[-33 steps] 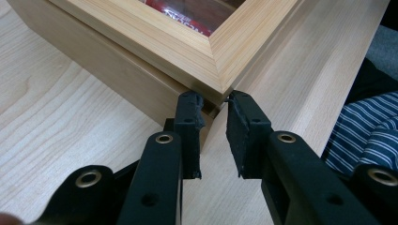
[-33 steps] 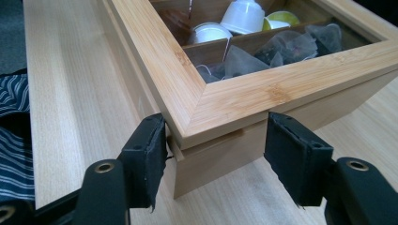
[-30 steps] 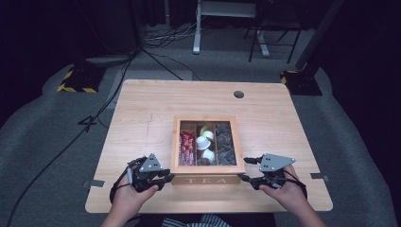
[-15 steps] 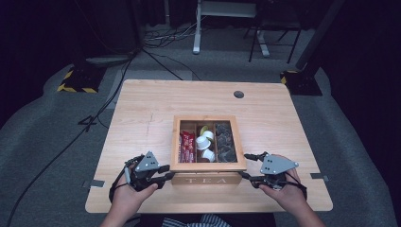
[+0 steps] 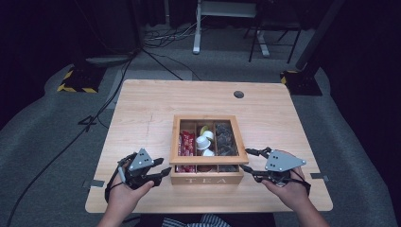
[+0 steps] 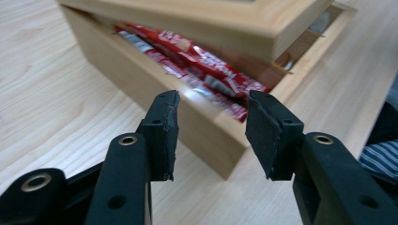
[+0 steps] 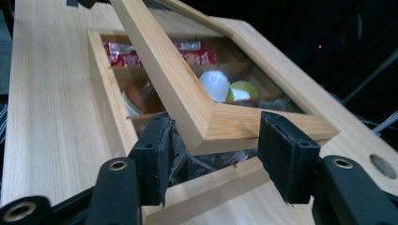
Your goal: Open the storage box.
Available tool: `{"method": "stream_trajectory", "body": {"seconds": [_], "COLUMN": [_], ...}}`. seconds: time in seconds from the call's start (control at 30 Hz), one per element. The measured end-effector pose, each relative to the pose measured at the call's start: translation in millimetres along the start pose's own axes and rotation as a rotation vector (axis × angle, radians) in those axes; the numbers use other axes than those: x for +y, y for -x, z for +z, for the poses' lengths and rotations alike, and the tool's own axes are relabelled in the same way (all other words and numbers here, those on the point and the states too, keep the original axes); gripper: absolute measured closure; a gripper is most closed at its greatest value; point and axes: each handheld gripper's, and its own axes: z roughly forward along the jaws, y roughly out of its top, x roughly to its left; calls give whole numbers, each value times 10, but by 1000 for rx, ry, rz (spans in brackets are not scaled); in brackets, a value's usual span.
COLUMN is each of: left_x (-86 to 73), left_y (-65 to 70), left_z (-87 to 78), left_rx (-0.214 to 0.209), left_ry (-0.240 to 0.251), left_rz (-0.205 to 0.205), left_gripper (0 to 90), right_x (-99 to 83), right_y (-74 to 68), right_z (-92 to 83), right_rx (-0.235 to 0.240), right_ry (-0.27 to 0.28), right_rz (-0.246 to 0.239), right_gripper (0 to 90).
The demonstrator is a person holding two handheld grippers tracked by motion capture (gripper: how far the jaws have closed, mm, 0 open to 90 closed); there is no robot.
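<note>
Right gripper view, lid (image 7: 197, 89) hides compartments

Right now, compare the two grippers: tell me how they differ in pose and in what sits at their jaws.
The left gripper faces the tea box's near left corner with its jaws just opening and nothing between them; the right gripper has the raised lid's corner between its jaws, which have been closing. In the left gripper view the red packets lie ahead; in the right gripper view, the white cups. Both sit low beside the box.

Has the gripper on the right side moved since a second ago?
Yes. The right gripper has risen slightly at the tea box, lifting the front corner of the lid between its closing jaws.
</note>
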Motion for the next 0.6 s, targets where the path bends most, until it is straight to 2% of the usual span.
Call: {"method": "stream_trajectory", "body": {"seconds": [0.03,0.07,0.1,0.2,0.37,0.43,0.47,0.5,0.53,0.6], "left_x": [-16,-16,-35,-99,-212,-301,-301,-365,-398,-430], "left_y": [-37,-37,-67,-140,-273,-365,-365,-417,-443,-470], "left_z": [-26,-26,-47,-60,-66,-69,-69,-58,-50,-39], "left_rx": [50,50,147,214,240,247,247,244,243,240], "left_ry": [-1,-1,-35,-62,-88,-97,-97,-98,-100,-103], "left_rz": [4,4,43,49,7,-38,-38,-74,-90,-102], "left_gripper": [527,523,517,492,441,403,390,381,376,368], "right_x": [45,66,86,147,226,284,303,322,340,357], "right_y": [27,40,52,93,161,225,250,275,306,338], "right_z": [-16,-22,-29,-45,-63,-71,-74,-76,-75,-72], "right_rx": [-3,-7,-10,-14,-19,-26,-28,-30,-29,-27], "right_ry": [7,10,12,15,24,42,47,55,61,69], "right_rz": [-7,-12,-20,-36,-42,-33,-31,-25,-21,-12], "right_gripper": [484,489,495,508,526,534,537,540,541,541]}}
